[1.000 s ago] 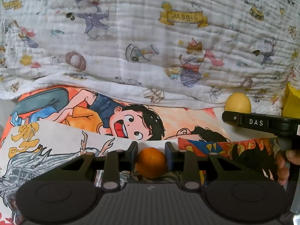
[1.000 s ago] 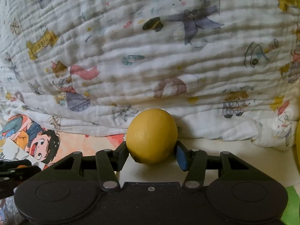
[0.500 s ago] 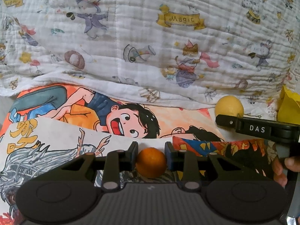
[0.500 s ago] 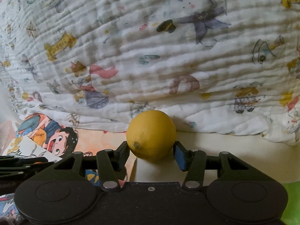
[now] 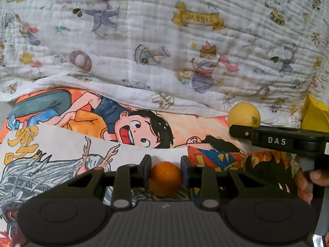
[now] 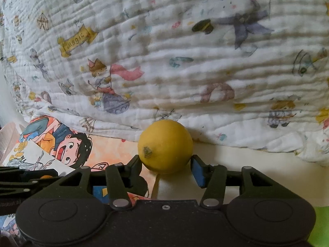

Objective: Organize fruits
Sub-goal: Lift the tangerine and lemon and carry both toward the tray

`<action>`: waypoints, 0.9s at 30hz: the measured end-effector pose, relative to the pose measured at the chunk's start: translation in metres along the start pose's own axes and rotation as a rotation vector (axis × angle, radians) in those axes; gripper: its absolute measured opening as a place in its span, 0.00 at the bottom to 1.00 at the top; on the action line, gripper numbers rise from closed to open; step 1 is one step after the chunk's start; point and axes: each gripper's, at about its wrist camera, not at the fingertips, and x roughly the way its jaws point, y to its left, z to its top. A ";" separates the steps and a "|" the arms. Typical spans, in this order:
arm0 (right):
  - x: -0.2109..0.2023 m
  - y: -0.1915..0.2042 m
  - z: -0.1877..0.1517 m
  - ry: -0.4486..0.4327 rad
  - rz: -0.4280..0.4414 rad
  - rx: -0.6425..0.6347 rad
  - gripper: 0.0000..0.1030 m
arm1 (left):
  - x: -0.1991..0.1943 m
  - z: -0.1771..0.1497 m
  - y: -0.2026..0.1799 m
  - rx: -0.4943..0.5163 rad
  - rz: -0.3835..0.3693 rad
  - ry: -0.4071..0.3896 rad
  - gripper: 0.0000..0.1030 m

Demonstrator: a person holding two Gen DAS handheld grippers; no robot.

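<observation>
A small orange (image 5: 165, 178) sits between the pads of my left gripper (image 5: 165, 161), which is shut on it just above a cartoon poster (image 5: 61, 144). A yellow lemon (image 6: 165, 146) lies between the fingers of my right gripper (image 6: 165, 160). Those jaws are opening, and the blue right pad (image 6: 198, 171) stands a little off the lemon's skin. The lemon rests at the foot of the white quilt, with its stem end turned to the lower left. In the left wrist view the same lemon (image 5: 243, 114) shows at the right, behind the right gripper's black finger (image 5: 275, 140).
A thick white quilt (image 5: 164, 41) with cartoon prints rises behind everything. Cartoon posters (image 6: 67, 146) cover the surface at the left. A yellow object (image 5: 315, 115) lies at the far right, something green (image 6: 321, 224) at the lower right. A person's fingers (image 5: 317, 177) hold the right gripper.
The right gripper's fingers have spread a little around the lemon, which has turned so its stem end shows. In the left wrist view the lemon and right gripper have shifted left. The left gripper keeps its hold.
</observation>
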 end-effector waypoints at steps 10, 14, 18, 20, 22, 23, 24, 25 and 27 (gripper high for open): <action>0.009 0.010 0.001 0.004 -0.014 -0.005 0.59 | -0.002 0.000 -0.001 0.041 -0.013 0.013 0.34; 0.011 0.011 0.001 0.002 -0.018 0.001 0.59 | -0.003 -0.001 -0.002 0.052 -0.015 0.017 0.36; 0.012 0.011 0.002 0.001 -0.017 0.016 0.59 | -0.004 -0.001 -0.003 0.057 -0.017 0.020 0.38; 0.012 0.010 0.002 0.001 -0.017 0.028 0.59 | -0.005 -0.002 -0.002 0.054 -0.019 0.021 0.39; 0.013 0.010 0.003 0.002 -0.017 0.038 0.60 | -0.006 -0.001 -0.001 0.056 -0.020 0.024 0.40; 0.012 0.010 0.003 0.002 -0.019 0.041 0.60 | -0.006 -0.002 -0.001 0.057 -0.020 0.024 0.40; 0.012 0.010 0.003 0.001 -0.020 0.046 0.60 | -0.007 -0.002 -0.001 0.056 -0.020 0.024 0.40; 0.012 0.010 0.003 0.000 -0.022 0.052 0.60 | -0.008 -0.002 -0.001 0.057 -0.020 0.023 0.40; 0.010 0.009 0.002 -0.004 -0.031 0.065 0.58 | -0.008 -0.002 -0.002 0.059 -0.017 0.020 0.38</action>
